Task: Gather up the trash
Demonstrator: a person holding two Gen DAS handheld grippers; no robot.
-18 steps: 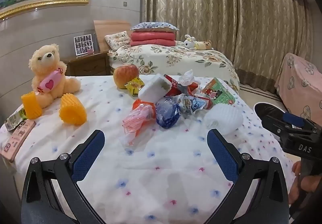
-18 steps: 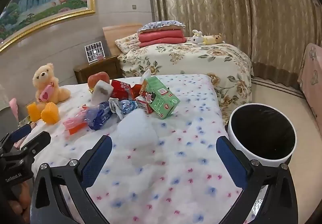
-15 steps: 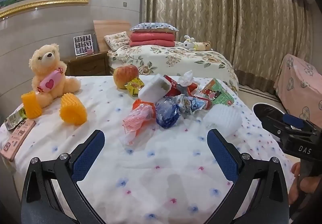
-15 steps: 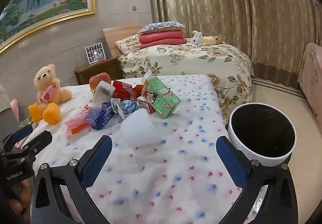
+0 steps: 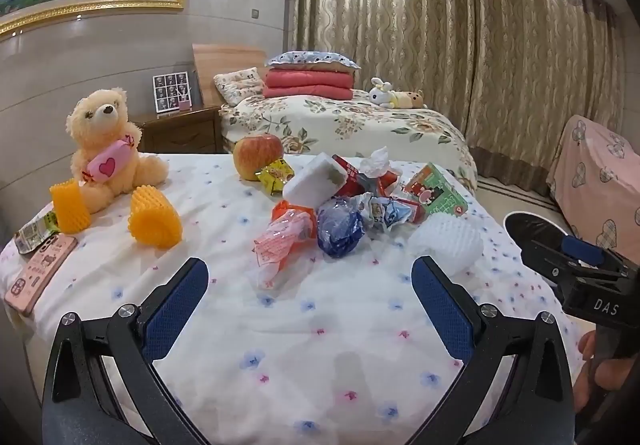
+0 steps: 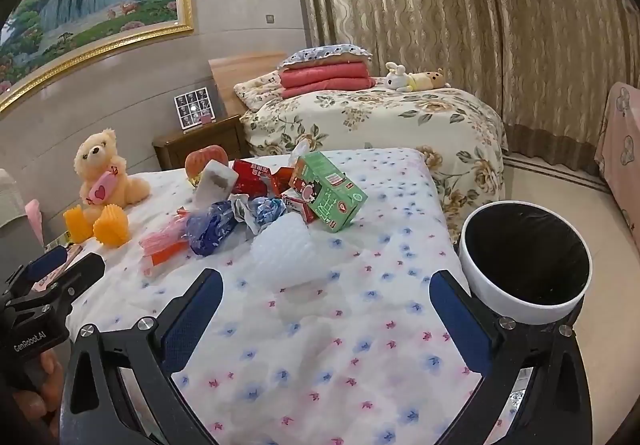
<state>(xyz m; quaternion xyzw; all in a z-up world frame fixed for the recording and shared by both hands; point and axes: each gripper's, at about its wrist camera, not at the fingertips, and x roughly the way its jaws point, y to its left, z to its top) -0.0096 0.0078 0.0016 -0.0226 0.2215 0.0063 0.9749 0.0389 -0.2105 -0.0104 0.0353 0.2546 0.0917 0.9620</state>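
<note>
Several wrappers and cartons piled mid-bed; nearest is white foam netting [image 6: 286, 251], light, squashy, take it across its middle. Right tool [image 6: 326, 305] spread wide, empty; left tool [image 5: 308, 293] likewise. Bin [image 6: 524, 311] just beside the bed edge.

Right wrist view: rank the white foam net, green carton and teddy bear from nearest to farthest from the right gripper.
1. white foam net, just ahead, centre.
2. green carton, behind it, slightly right.
3. teddy bear, far left, by the wall.
</note>
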